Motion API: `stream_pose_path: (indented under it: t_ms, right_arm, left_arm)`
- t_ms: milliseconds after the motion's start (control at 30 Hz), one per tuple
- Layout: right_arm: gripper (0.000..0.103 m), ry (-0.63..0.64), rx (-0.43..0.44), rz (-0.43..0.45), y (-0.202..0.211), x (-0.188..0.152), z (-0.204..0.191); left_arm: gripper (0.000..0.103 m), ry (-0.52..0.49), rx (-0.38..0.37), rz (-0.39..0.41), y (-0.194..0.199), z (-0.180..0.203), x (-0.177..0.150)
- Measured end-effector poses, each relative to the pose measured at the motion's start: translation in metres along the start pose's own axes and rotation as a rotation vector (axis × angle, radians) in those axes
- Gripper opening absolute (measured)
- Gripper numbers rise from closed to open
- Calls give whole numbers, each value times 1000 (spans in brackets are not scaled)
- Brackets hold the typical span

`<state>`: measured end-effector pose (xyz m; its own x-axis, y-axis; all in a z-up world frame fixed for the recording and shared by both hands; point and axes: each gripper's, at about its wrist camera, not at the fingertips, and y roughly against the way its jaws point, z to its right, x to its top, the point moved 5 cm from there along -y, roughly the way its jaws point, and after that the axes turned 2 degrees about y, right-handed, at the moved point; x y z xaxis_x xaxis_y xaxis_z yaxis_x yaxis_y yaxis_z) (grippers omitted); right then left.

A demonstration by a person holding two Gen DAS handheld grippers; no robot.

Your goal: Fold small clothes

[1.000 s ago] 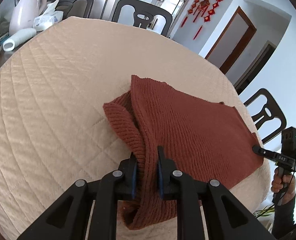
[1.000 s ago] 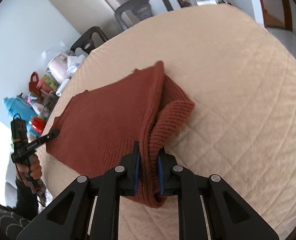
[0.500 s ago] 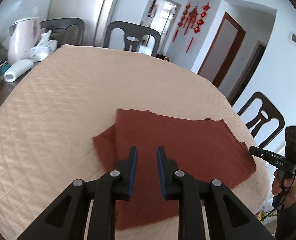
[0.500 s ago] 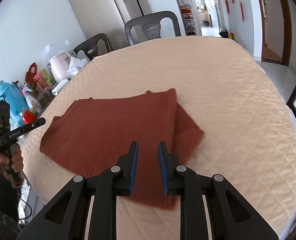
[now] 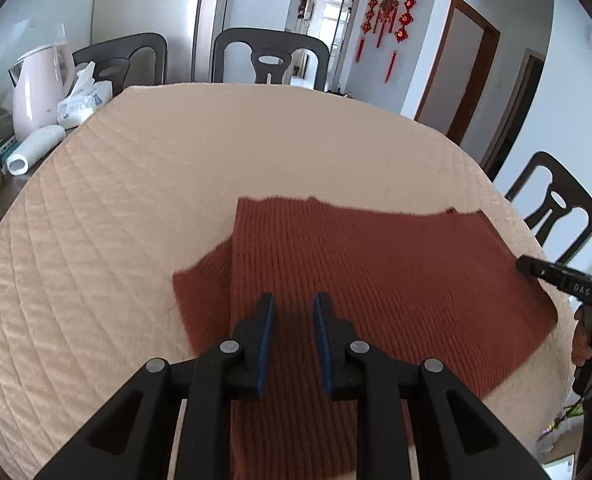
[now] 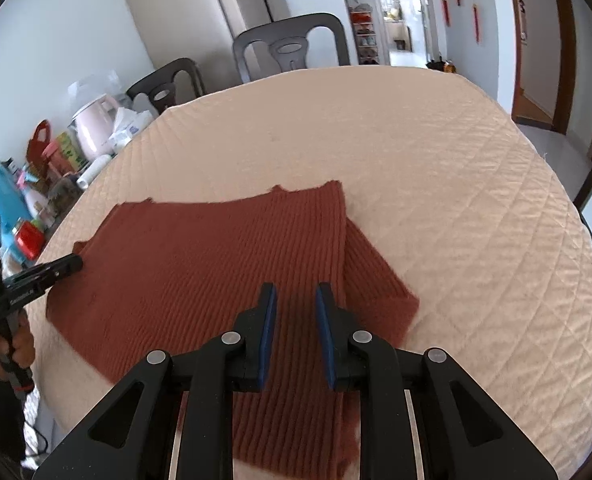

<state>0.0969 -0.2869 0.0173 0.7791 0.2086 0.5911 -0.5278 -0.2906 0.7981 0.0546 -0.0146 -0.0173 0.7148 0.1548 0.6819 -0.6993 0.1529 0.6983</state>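
A rust-red knitted garment (image 5: 368,272) lies flat and folded on the beige quilted table cover (image 5: 127,184); it also shows in the right wrist view (image 6: 215,256). A folded flap sticks out at one side (image 5: 203,292), (image 6: 380,284). My left gripper (image 5: 293,312) is open and empty, raised above the garment's near edge. My right gripper (image 6: 294,304) is open and empty, raised above the opposite edge. Each gripper shows in the other's view: the right one (image 5: 564,280) at the far right, the left one (image 6: 27,280) at the far left.
A pink kettle (image 5: 41,92), a tissue pack (image 5: 81,100) and a white bottle (image 5: 35,150) stand off the table's left. Dark chairs (image 5: 269,58) ring the table. In the right wrist view, bottles and jars (image 6: 27,196) crowd the left side.
Both grippers let go of the garment's fold and pulled up and back. The lifted fold dropped and the garment now lies flat on the table.
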Motion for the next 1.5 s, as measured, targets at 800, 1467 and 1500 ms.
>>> stream_pose_path:
  t_ms: [800, 1467, 1500]
  right_arm:
    - [21, 330, 90, 3, 6, -52, -87]
    - [21, 305, -14, 41, 23, -56, -59]
    - [21, 285, -34, 35, 22, -55, -51]
  left_arm:
    - [26, -150, -138, -30, 13, 68, -46]
    - [35, -174, -77, 4, 20, 78, -45]
    - [35, -160, -54, 10, 20, 71, -43]
